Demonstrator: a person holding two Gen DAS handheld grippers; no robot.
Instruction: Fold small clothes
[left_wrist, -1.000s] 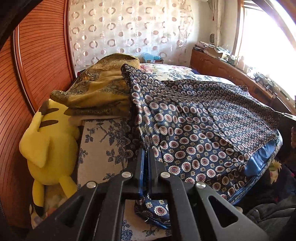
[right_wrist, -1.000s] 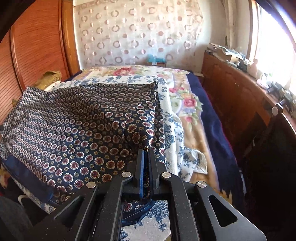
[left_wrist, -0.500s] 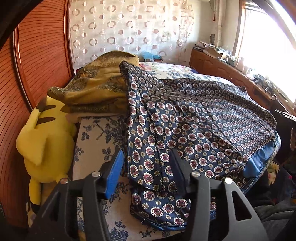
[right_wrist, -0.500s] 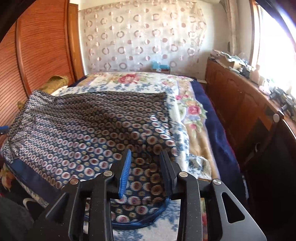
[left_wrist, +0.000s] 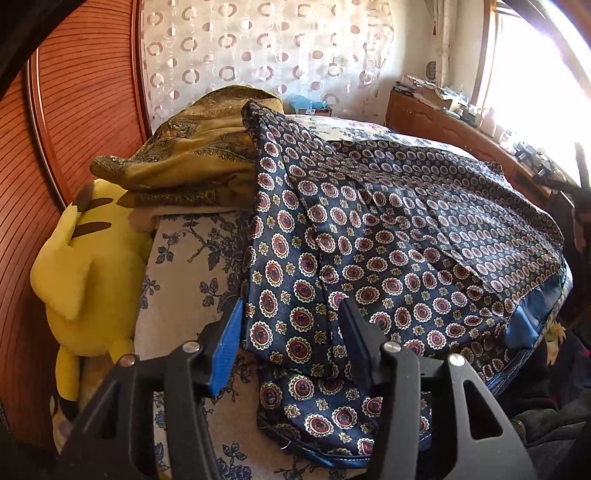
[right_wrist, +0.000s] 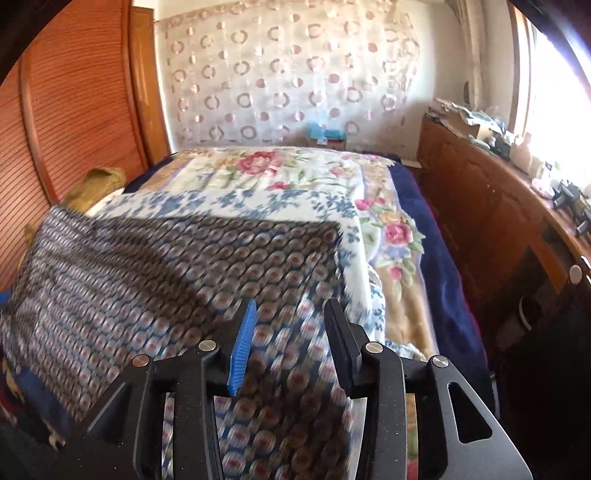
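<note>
Now both the left gripper (left_wrist: 291, 332) and right gripper (right_wrist: 290, 334) are gaping empty over the slippery patterned navy garment (left_wrist: 388, 251), whose loosely folded edge is probably risking sliding off the bed (left_wrist: 184, 288).

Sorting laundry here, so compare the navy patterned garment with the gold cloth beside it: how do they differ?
The navy patterned garment lies spread wide across the bed; the gold cloth sits folded in a stack near the headboard. The navy garment carries round medallions and a plain blue hem band; the gold cloth shows paisley-like borders. The navy garment lies before the open left gripper; the gold cloth lies farther off. Both are patterned fabrics.
</note>
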